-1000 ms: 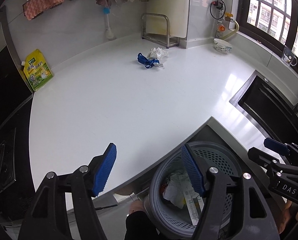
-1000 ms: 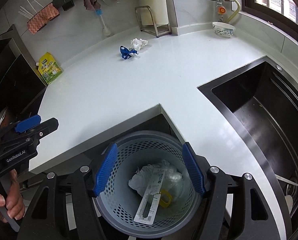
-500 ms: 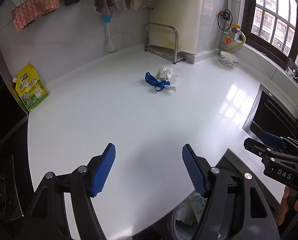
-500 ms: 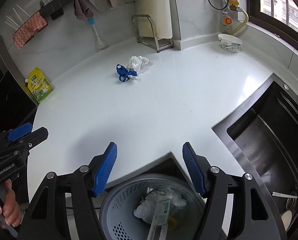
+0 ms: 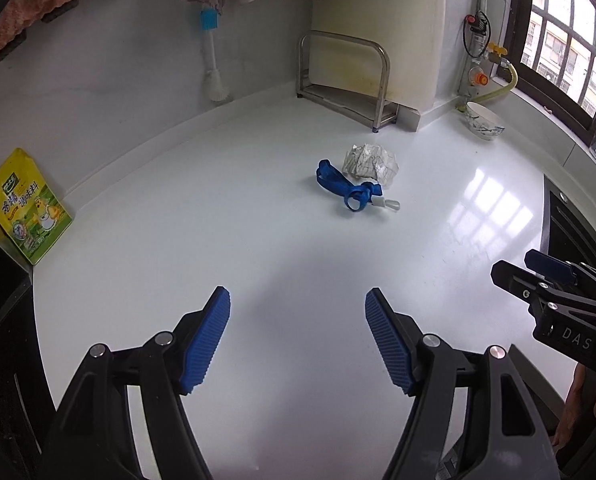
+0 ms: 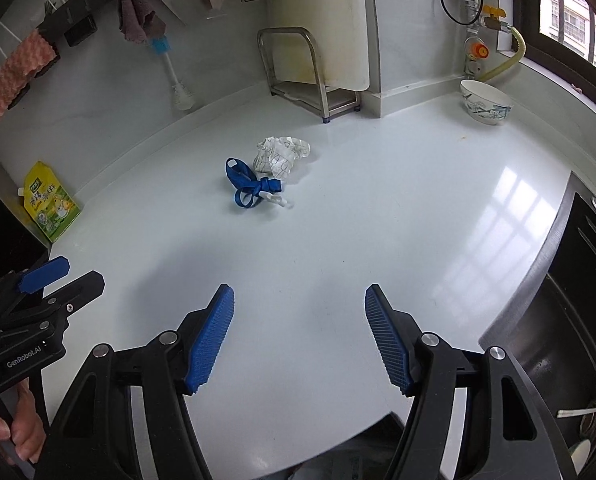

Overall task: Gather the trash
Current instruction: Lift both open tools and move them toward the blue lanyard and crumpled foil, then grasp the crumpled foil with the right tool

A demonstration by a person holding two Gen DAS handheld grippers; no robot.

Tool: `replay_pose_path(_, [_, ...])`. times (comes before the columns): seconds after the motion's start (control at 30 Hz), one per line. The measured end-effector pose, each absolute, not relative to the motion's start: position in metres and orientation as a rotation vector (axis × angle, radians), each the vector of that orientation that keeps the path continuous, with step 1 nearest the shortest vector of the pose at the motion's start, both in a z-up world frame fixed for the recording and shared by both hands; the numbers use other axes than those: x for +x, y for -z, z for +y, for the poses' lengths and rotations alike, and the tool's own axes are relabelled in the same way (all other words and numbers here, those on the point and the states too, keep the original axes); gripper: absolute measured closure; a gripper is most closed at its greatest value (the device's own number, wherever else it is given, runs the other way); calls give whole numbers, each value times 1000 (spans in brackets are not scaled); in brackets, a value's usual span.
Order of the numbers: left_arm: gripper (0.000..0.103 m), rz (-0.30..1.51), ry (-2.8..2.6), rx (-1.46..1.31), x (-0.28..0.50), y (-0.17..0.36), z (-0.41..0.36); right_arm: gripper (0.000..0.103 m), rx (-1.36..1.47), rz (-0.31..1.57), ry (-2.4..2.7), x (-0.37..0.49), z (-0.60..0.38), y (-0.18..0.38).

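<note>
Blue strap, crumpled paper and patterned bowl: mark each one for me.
blue strap (image 5: 348, 190), left wrist view, on the knotted middle of the band.
crumpled paper (image 5: 371, 160), left wrist view, centre of the wad.
patterned bowl (image 6: 485, 102), right wrist view, on its outer wall.

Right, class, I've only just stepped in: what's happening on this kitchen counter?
A person is clearing trash with a handheld gripper in each hand. The left gripper and right gripper are both open and empty above the white counter. Two pieces lie together near the back: a crumpled paper wad and a blue strap with a small white clip. Neither has been touched yet. A bowl and a yellow pouch sit at the counter's edges.
</note>
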State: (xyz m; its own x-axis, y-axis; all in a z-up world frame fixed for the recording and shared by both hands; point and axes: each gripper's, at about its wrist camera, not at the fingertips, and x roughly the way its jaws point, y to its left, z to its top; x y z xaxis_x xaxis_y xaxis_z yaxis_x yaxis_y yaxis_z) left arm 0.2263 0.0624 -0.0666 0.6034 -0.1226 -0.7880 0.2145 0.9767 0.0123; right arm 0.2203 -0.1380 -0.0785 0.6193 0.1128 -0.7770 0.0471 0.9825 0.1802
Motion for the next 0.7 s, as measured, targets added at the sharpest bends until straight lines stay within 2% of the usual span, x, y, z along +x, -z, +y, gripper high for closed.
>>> replay_pose_path(0.7, [26,937,205,92,344,96,45,36,153,873,-12,331,-147,95])
